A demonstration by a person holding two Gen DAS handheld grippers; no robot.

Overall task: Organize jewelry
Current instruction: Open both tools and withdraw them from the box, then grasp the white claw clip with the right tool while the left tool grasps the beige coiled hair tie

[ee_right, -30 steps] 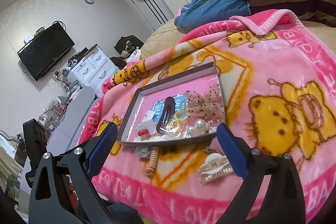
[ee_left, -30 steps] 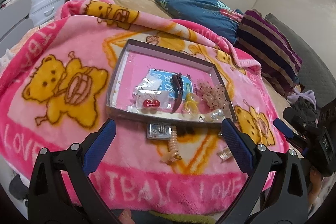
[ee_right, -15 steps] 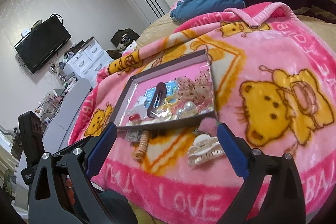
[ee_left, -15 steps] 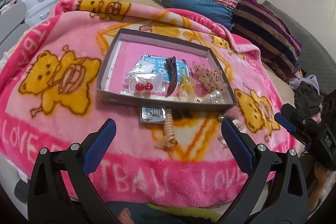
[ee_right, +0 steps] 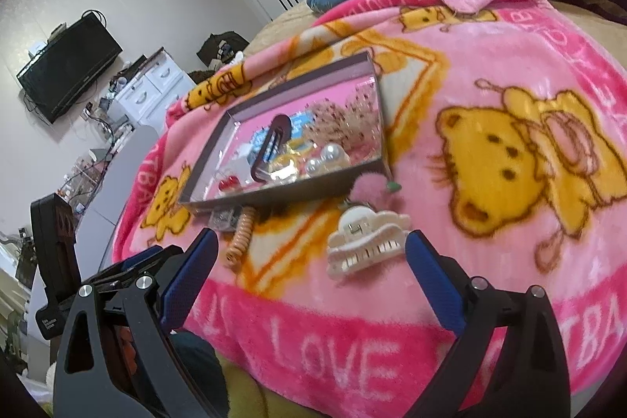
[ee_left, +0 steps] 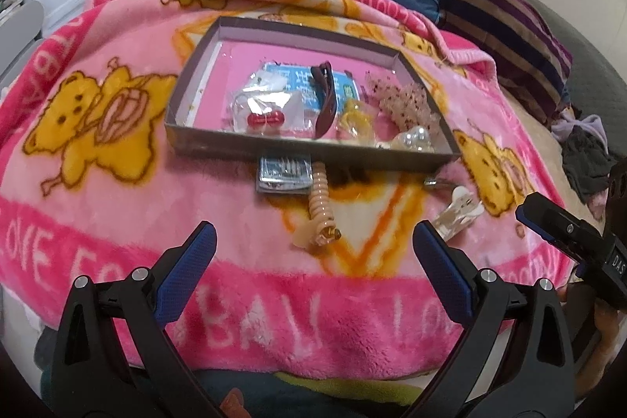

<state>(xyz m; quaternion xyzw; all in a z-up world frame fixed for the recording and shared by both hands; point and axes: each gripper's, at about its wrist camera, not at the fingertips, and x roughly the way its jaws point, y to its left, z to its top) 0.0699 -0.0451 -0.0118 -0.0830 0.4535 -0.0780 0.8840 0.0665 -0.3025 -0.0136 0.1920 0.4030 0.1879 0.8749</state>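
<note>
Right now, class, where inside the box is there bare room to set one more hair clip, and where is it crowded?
The free patch is the pink floor at the box's left end, bordered by its left wall and the bagged red beads. The right half is crowded: dark clip, yellow bag, bow, pearls.

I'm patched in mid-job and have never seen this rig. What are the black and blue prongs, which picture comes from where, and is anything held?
The prongs are two hand-held grippers, each carried by a person, with a fisheye camera looking along its fingers. One picture is from the left gripper, the other from the right gripper. Both are open and hold nothing. On the pink bear blanket sits a shallow tray of hair accessories and jewelry. In front of it, outside the tray, lie a white claw clip, a peach spiral clip and a small clear packet.
</note>
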